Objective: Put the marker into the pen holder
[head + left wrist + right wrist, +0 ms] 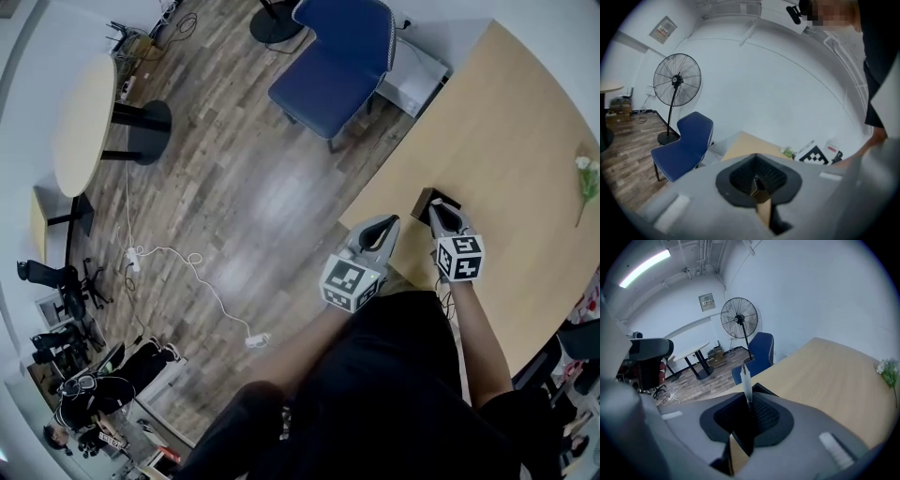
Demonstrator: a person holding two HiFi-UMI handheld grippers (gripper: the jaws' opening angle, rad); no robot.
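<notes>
In the head view the right claw (442, 212) covers most of the pen holder (427, 200); only its dark corner at 10 o'clock shows. In the right gripper view the marker (746, 378) disappears below its white end between that claw's closed jaws. The desk (506, 141) runs off the head view's edge at 3 o'clock.

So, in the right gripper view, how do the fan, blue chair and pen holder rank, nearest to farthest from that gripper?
1. Pen holder, on the table just beyond the right gripper.
2. Blue chair, on the floor past the table's end.
3. Fan, standing behind the chair.
</notes>
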